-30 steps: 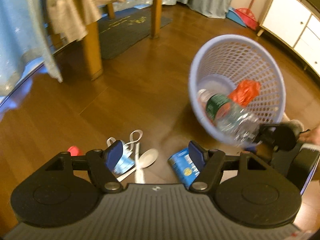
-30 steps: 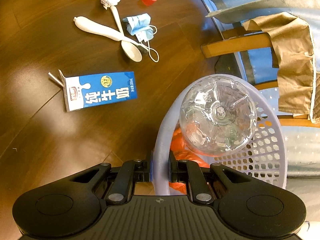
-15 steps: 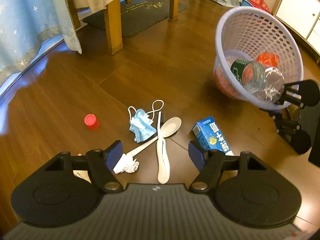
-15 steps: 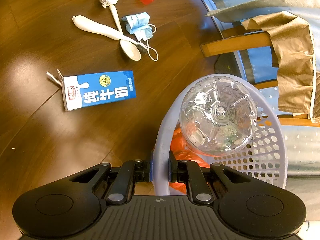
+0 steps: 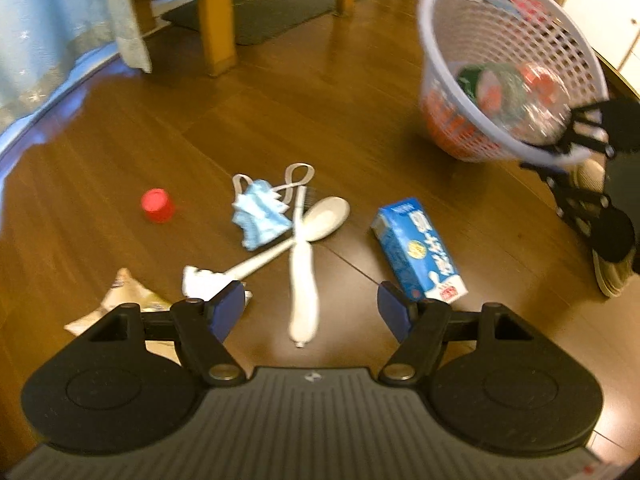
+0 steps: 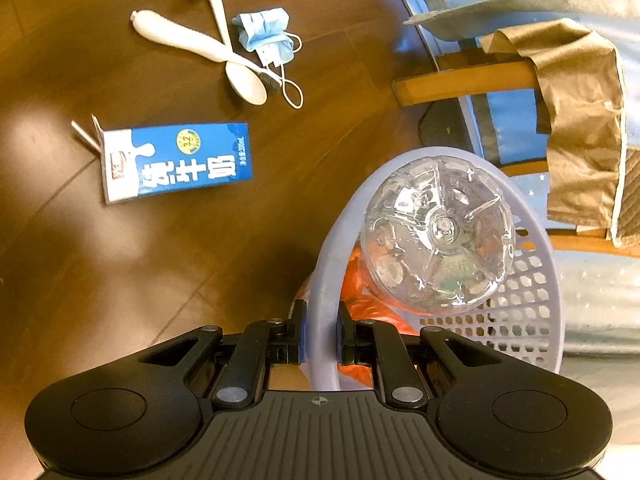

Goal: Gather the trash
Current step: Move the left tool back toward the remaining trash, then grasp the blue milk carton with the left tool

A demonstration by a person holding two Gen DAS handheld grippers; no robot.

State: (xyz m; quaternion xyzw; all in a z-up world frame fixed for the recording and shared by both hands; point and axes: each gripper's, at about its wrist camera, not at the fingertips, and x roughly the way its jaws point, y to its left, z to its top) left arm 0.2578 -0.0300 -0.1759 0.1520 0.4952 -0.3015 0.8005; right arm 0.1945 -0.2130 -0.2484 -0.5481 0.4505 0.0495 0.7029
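Observation:
My right gripper [image 6: 321,344] is shut on the rim of a lilac mesh basket [image 6: 524,308], held tilted above the floor; a clear plastic bottle [image 6: 438,236] and orange wrapping [image 6: 360,300] lie inside. The basket [image 5: 448,12] sits at upper right in the left wrist view. My left gripper [image 5: 312,308] is open and empty above floor litter: a white toothbrush handle [image 5: 304,288], a white spoon [image 5: 324,218], a blue face mask [image 5: 260,214], a blue milk carton [image 5: 420,252], a red cap [image 5: 157,205], a crumpled tissue [image 5: 200,280] and a tan wrapper [image 5: 128,296].
Wooden table or chair legs [image 5: 216,20] and a dark mat [image 5: 272,8] stand at the back, with blue cloth [image 5: 52,32] on the left. A white cabinet [image 5: 600,4] lines the right. A person's shoe [image 5: 600,256] is near the right gripper.
My left gripper has drawn back and lower over the litter, so the toothbrush handle and tissue now lie between its fingers' line. The basket stays held, its view shifted slightly.

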